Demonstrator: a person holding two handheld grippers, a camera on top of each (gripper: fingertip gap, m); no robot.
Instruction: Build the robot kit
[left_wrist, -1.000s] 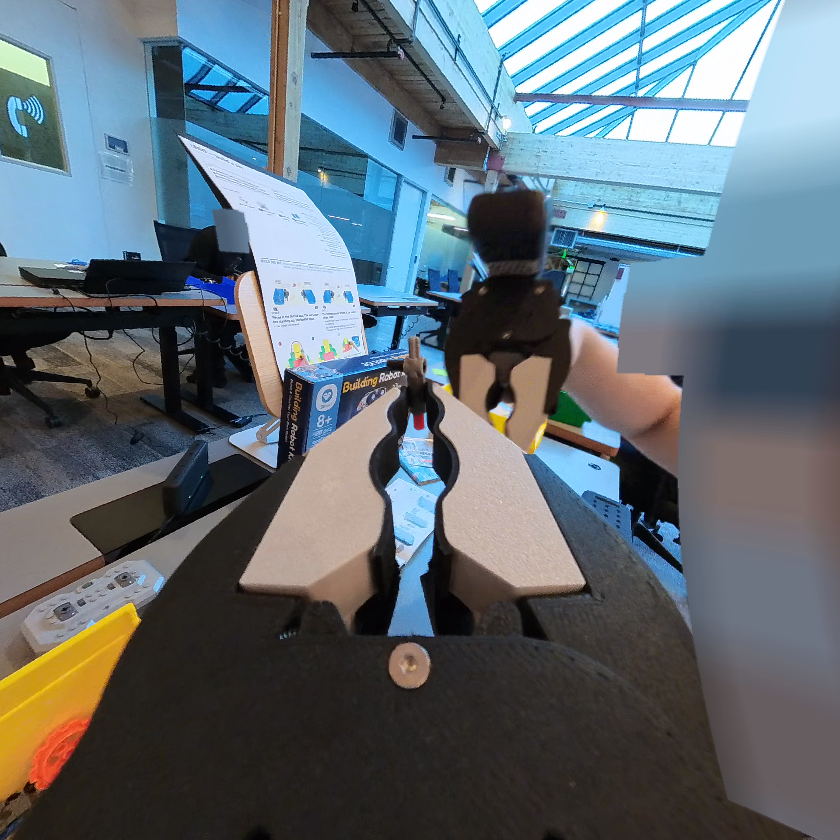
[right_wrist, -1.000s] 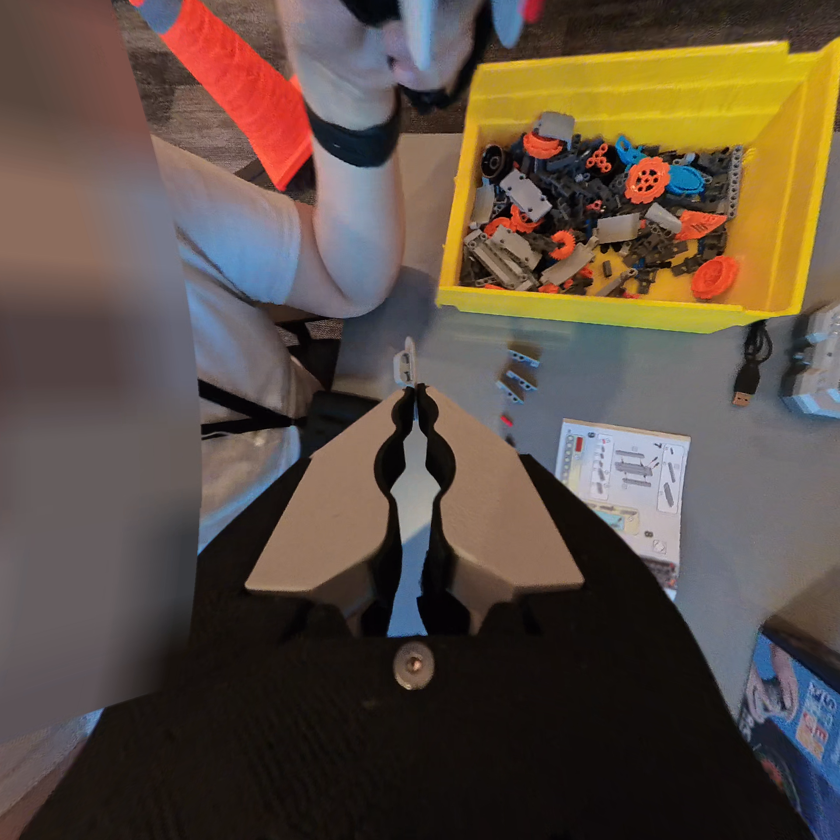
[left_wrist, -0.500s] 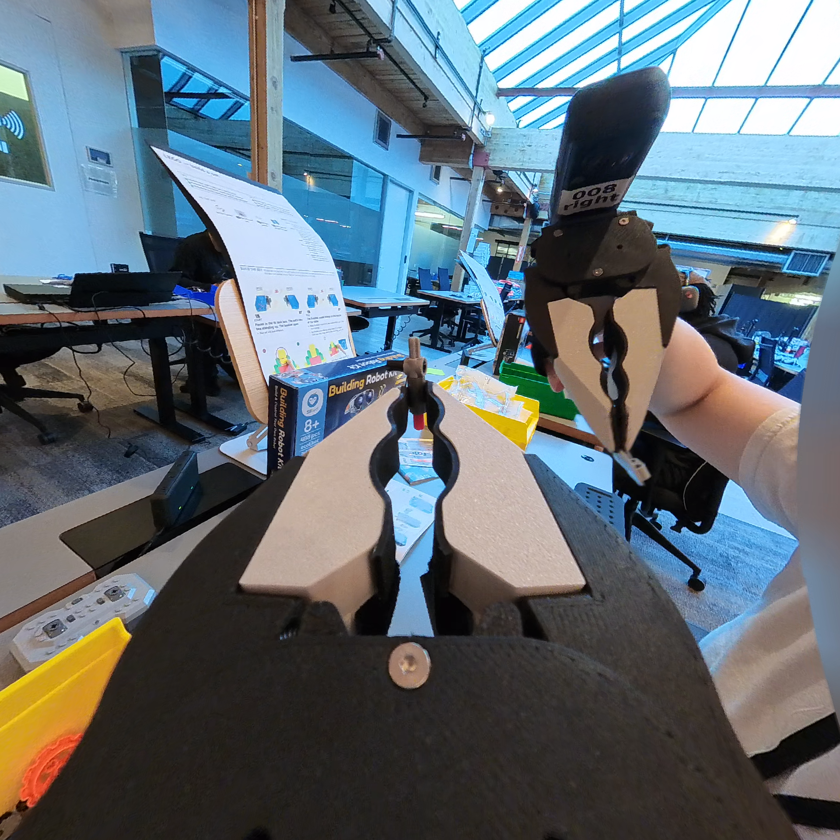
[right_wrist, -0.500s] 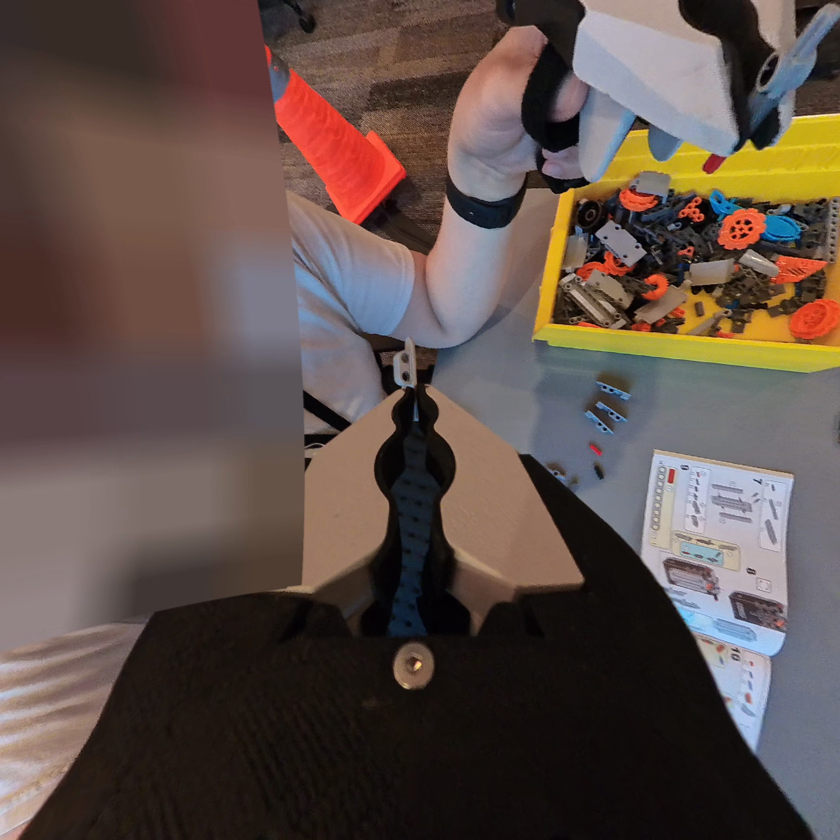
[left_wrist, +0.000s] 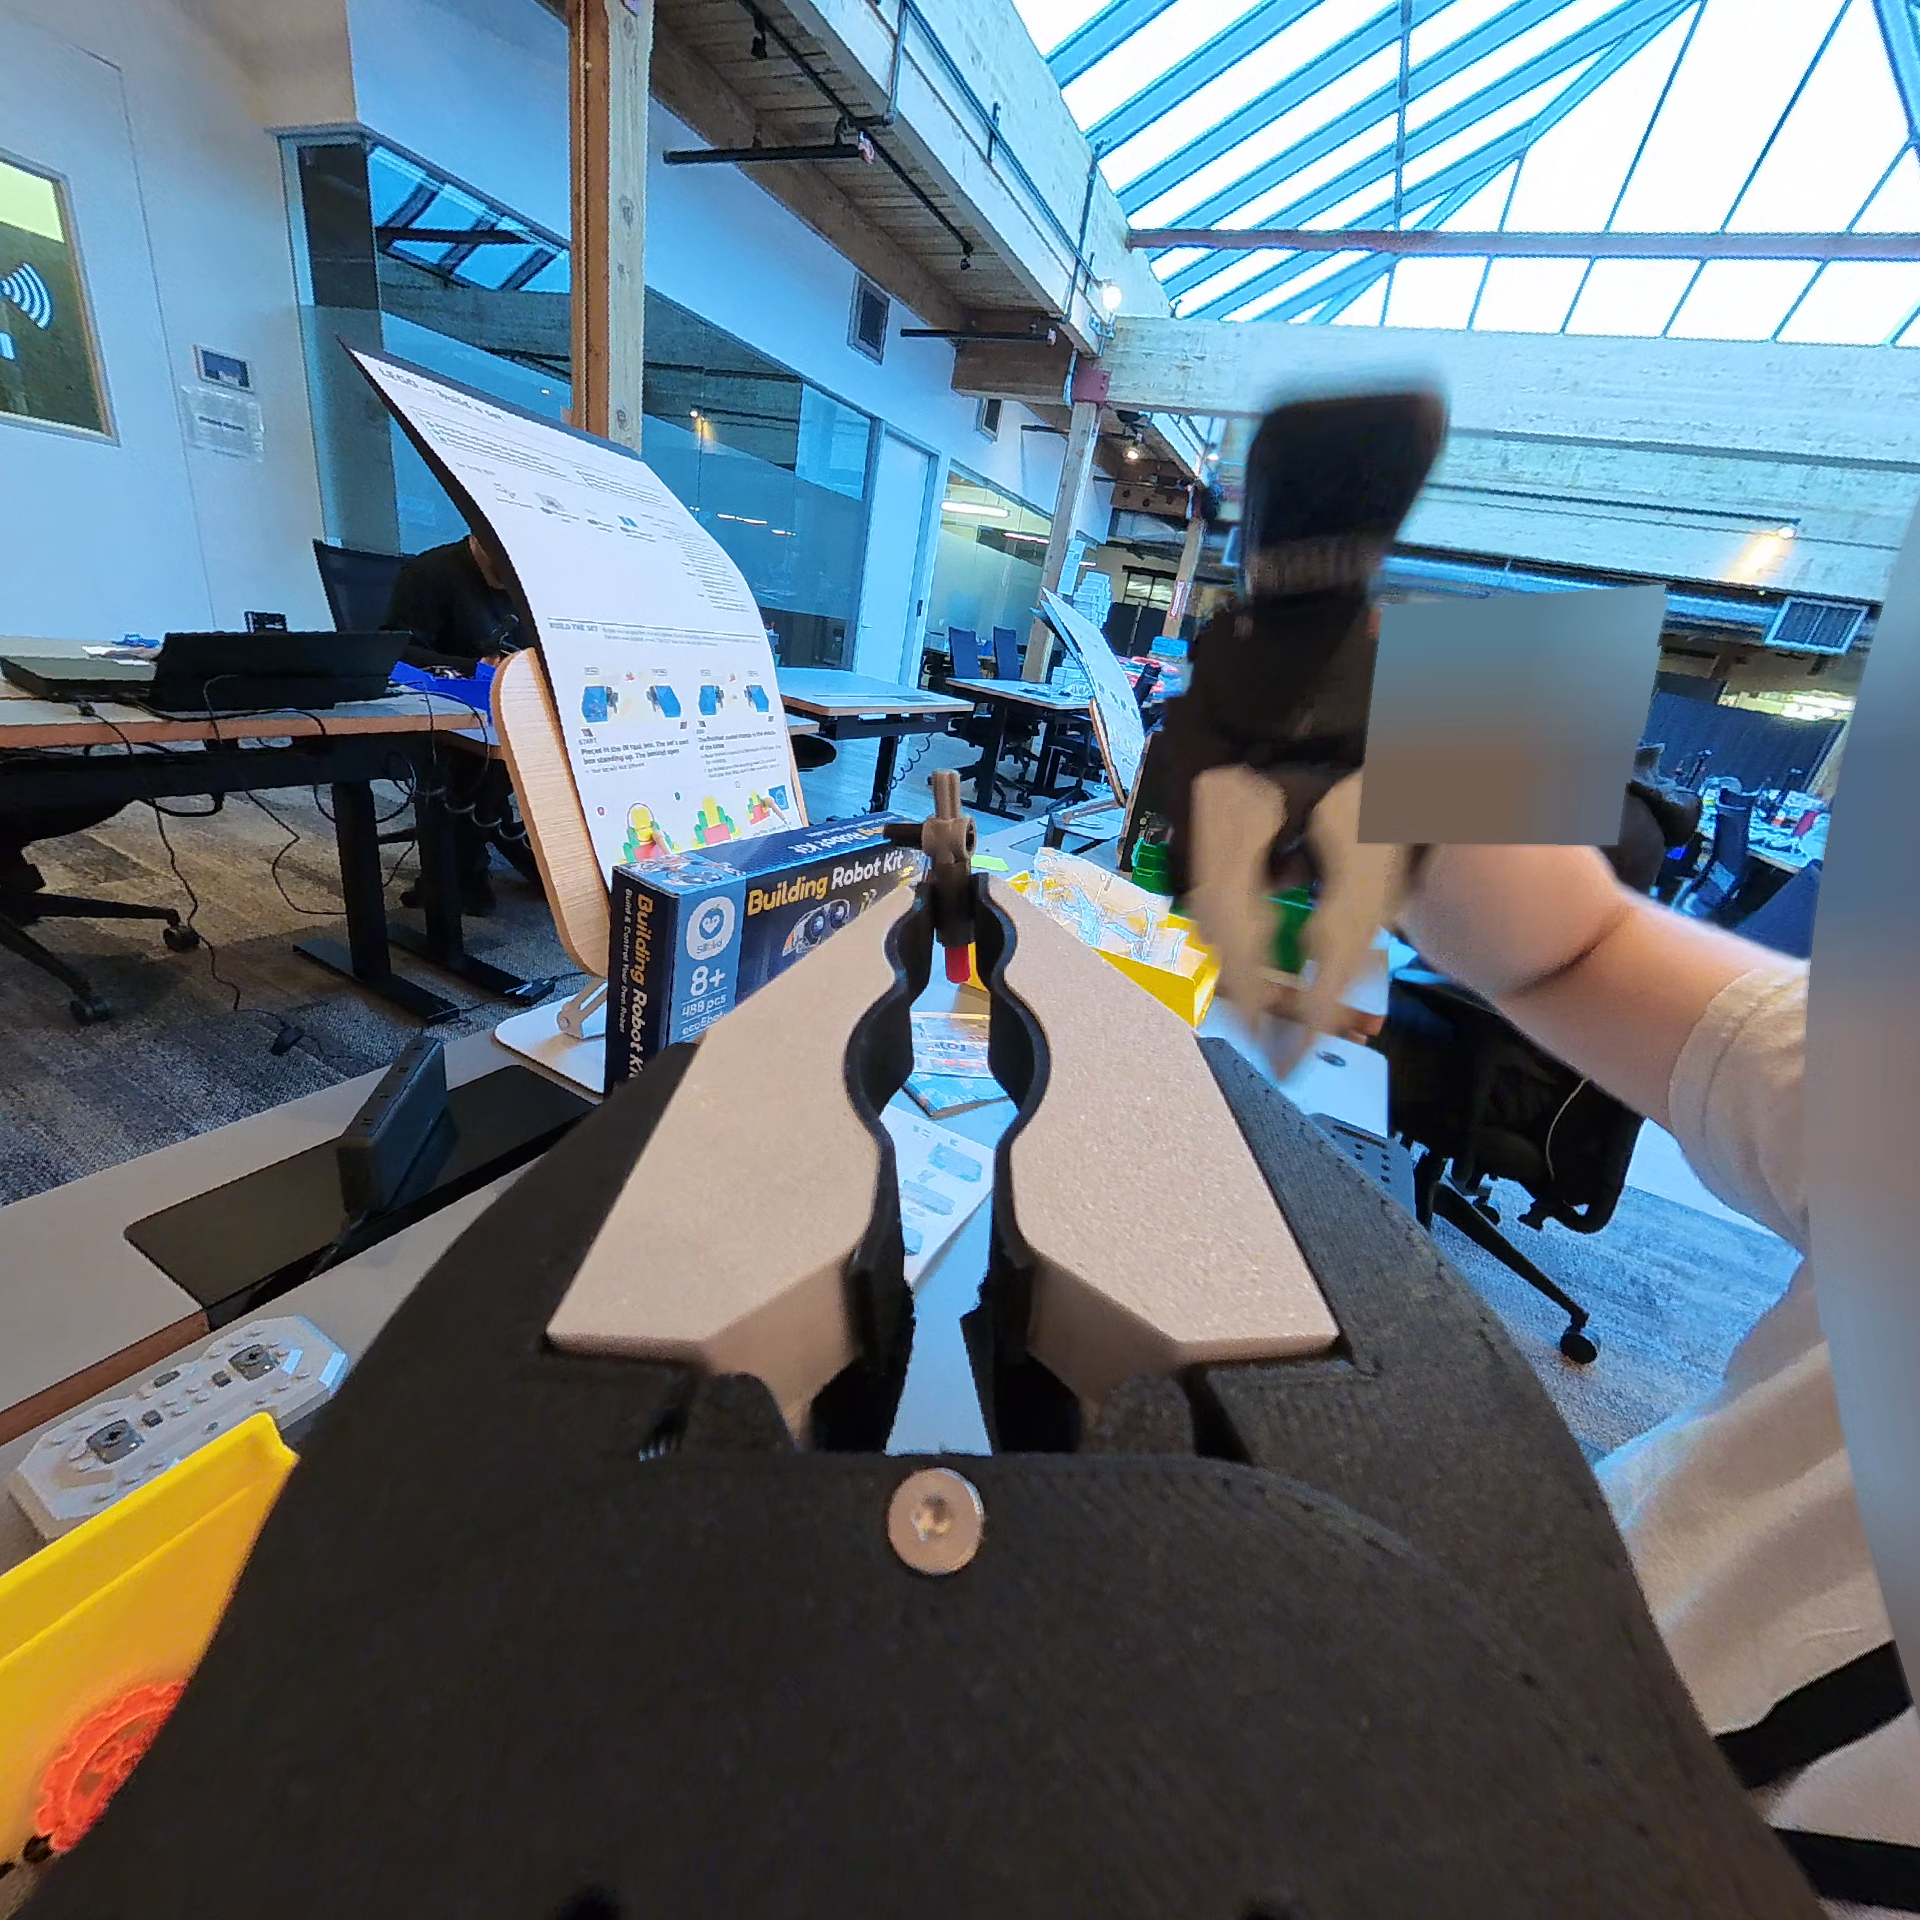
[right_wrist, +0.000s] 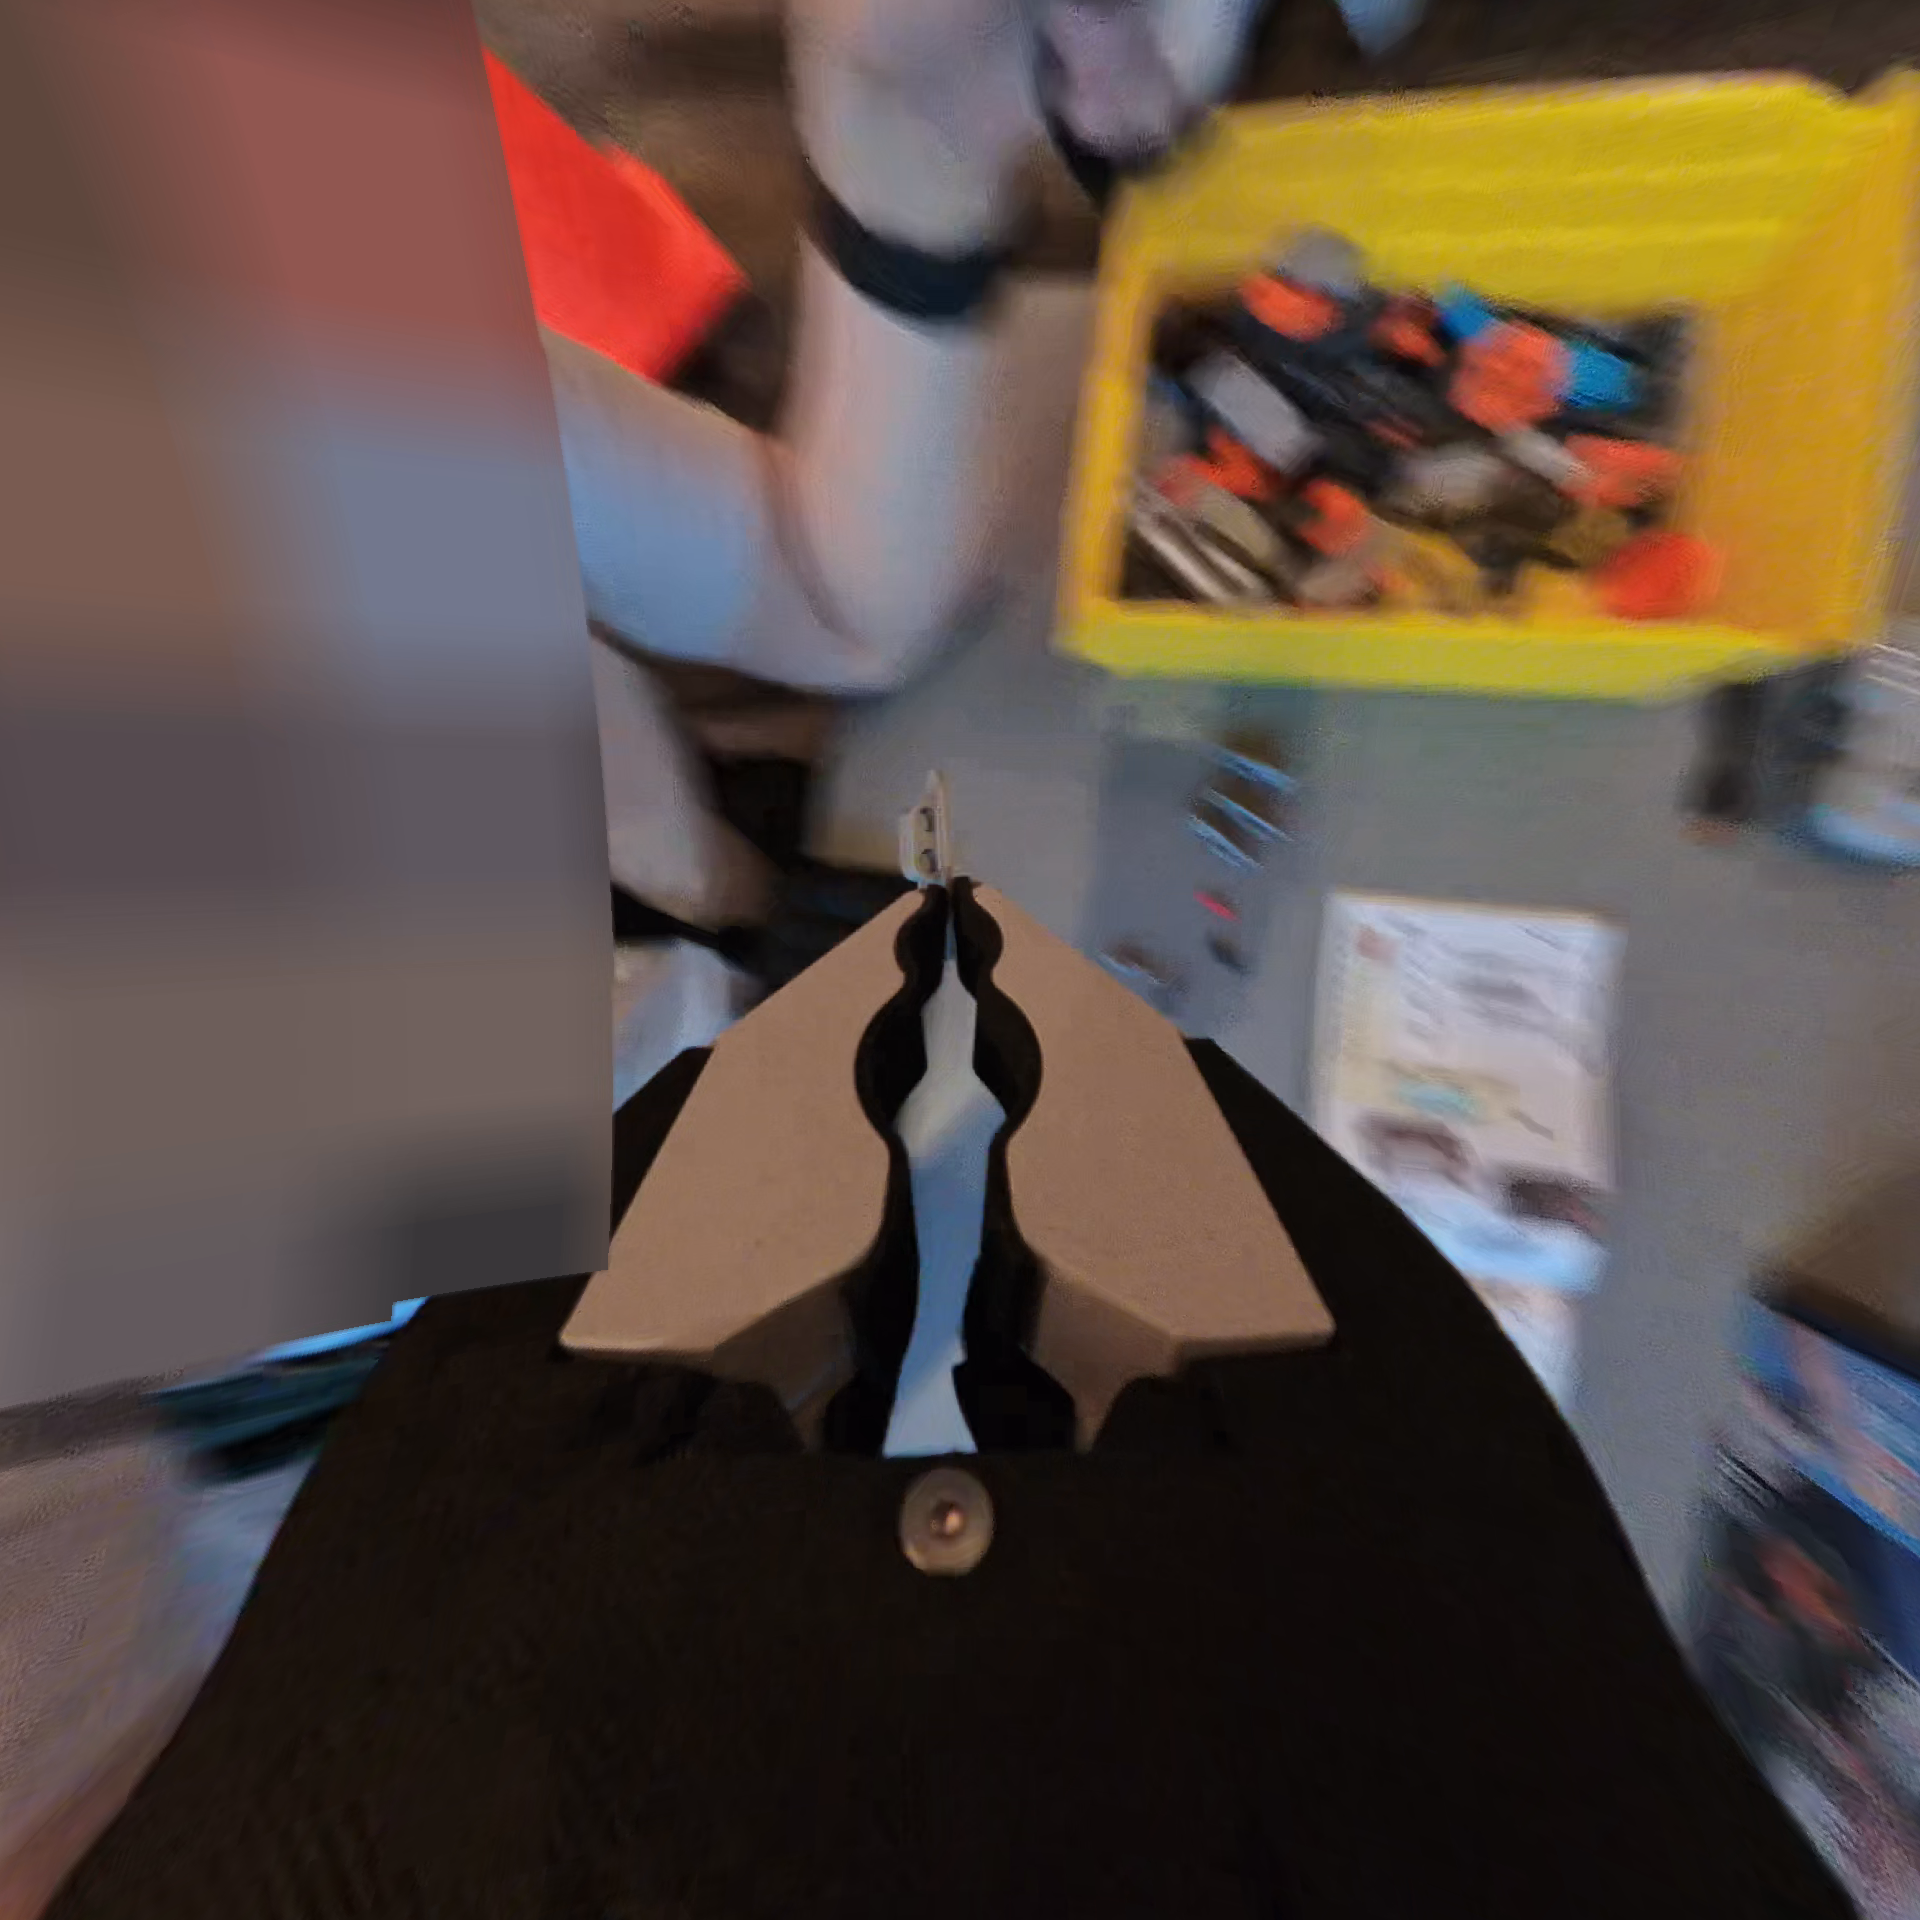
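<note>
My left gripper is shut on a small grey connector piece with a red pin below it, held up in the air above the table. My right gripper is shut on a small light grey beam piece that sticks out past the fingertips. In the left wrist view the right gripper shows blurred, to the right of and beyond my left one, pointing down, held by a hand. The right wrist view is blurred by motion.
A yellow bin of orange, grey, black and blue parts stands on the grey table. An instruction booklet and a few loose small parts lie beside it. A blue kit box and an instruction sheet on a stand are ahead.
The right gripper swung up in front of the left one, then dropped lower and turned again, now blurred. The left gripper held nearly still. Both stayed shut on their pieces.
</note>
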